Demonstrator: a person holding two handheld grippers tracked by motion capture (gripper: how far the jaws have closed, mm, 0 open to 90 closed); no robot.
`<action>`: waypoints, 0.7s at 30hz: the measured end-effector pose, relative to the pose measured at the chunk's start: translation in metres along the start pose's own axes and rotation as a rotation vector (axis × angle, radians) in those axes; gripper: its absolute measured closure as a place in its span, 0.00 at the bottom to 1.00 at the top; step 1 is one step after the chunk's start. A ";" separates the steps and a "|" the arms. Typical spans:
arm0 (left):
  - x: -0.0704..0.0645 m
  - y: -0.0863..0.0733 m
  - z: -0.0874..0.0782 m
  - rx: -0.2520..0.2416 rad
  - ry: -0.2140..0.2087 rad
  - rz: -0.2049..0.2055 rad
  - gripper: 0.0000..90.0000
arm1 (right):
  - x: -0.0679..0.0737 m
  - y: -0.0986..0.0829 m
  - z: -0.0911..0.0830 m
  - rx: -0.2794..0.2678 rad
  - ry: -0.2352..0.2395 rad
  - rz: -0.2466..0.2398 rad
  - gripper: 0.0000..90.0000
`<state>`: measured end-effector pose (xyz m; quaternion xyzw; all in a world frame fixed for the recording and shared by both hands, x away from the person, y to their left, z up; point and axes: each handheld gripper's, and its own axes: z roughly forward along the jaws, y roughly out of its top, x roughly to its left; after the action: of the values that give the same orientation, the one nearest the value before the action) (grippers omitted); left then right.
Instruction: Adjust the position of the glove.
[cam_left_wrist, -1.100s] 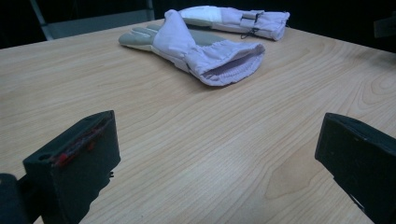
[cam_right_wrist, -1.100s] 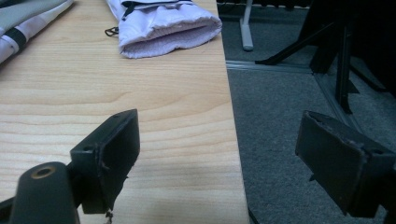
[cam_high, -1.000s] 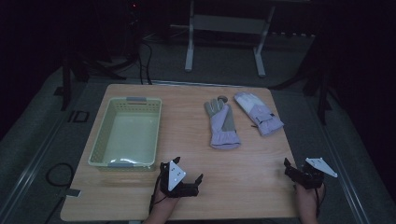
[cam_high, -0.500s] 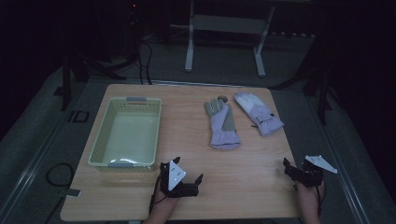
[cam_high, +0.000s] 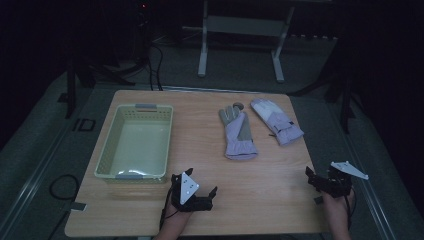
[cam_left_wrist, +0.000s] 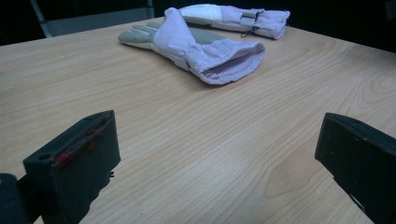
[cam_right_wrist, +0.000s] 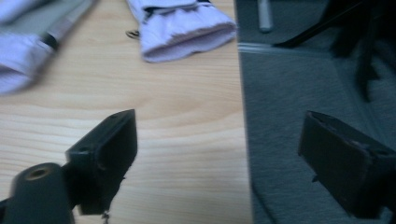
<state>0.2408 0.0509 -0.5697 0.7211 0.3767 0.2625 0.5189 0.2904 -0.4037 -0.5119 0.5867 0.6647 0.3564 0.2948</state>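
two gloves (cam_high: 239, 132) near worktop (cam_high: 280, 195) far edge, well apart from left gripper (cam_high: 197, 192) and right gripper (cam_high: 320, 181), both released at near edge.

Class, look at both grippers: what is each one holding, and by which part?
Nothing is held. The left gripper and the right gripper both have open, empty jaws, apart from the two gloves.

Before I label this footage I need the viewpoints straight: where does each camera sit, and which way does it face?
High view: above the person's side, looking forward and down on the light wooden table; forearms and both grippers, left gripper, right gripper.
Left gripper view: low over the table, along its open black fingers, facing the nearer lilac-and-grey padded glove.
Right gripper view: at the table's edge, open fingers, facing the farther lilac glove's cuff.
All three views share both gloves.
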 end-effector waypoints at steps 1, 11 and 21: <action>0.000 0.000 0.000 -0.001 -0.001 -0.001 0.00 | -0.001 0.003 0.000 0.005 0.015 0.015 0.18; 0.001 0.000 0.000 0.002 -0.002 -0.005 0.00 | 0.008 0.025 -0.008 -0.034 0.069 0.029 0.17; 0.001 0.000 0.000 0.002 -0.003 -0.005 0.00 | 0.024 0.056 -0.021 -0.097 0.120 0.026 0.14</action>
<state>0.2412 0.0515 -0.5697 0.7211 0.3781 0.2596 0.5194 0.3025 -0.3798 -0.4533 0.5578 0.6554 0.4265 0.2781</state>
